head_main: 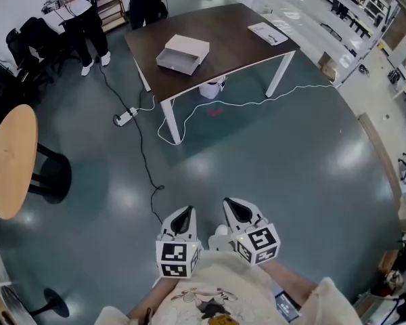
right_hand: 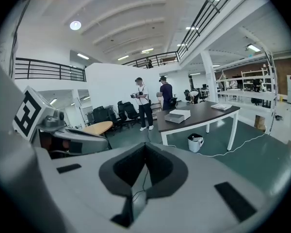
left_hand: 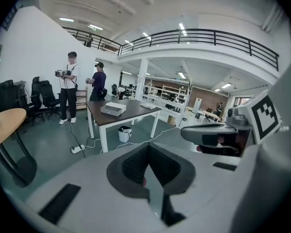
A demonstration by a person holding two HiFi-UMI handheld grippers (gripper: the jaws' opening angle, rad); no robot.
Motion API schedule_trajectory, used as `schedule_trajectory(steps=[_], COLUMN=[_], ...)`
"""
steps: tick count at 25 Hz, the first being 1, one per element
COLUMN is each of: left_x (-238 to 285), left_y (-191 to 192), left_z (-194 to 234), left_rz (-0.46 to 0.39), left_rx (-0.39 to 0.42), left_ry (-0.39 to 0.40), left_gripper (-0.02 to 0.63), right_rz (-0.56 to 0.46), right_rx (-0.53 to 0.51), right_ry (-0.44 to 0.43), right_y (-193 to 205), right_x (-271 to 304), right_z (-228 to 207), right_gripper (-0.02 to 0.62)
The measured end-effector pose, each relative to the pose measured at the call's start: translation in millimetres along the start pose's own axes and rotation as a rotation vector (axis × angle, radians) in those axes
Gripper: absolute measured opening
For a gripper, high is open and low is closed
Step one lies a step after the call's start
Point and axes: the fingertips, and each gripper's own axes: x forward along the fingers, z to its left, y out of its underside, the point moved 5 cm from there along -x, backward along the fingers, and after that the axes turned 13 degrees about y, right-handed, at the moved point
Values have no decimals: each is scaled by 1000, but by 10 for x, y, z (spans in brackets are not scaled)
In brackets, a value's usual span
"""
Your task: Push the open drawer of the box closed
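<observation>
A white box (head_main: 183, 52) with its drawer pulled out toward the near-left lies on a dark brown table (head_main: 230, 42) far ahead. The same box (left_hand: 113, 109) is small in the left gripper view, and the box (right_hand: 177, 116) is also distant in the right gripper view. My left gripper (head_main: 183, 217) and right gripper (head_main: 234, 207) are held side by side close to my body, far from the table. Both are shut, jaws pressed together with nothing between them.
Papers (head_main: 267, 32) lie on the table's far right. A white bin (head_main: 212, 87) stands under it, with a power strip (head_main: 125, 118) and cables across the floor. A round wooden table (head_main: 11, 161) is at left. Two people (head_main: 78, 15) stand behind, near chairs. Shelving lines the right.
</observation>
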Motion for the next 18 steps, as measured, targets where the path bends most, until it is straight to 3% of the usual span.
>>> schedule_trajectory(steps=[5,11,18], left_x=[191,335,746], left_y=[-13,39,-109], left_z=[-149,-298,-128], left_rz=[22,28,33], left_rx=[-1,0,3], left_ry=[-26,-88,-128], left_gripper=[6,6,6], right_rz=[16,4,16], right_rx=[81,78,62], right_ry=[-64,-105,-140], right_y=[-26,8,-26], right_x=[-9,-28,302], right_z=[-326,-696,-1044], right_gripper=[6,6,6])
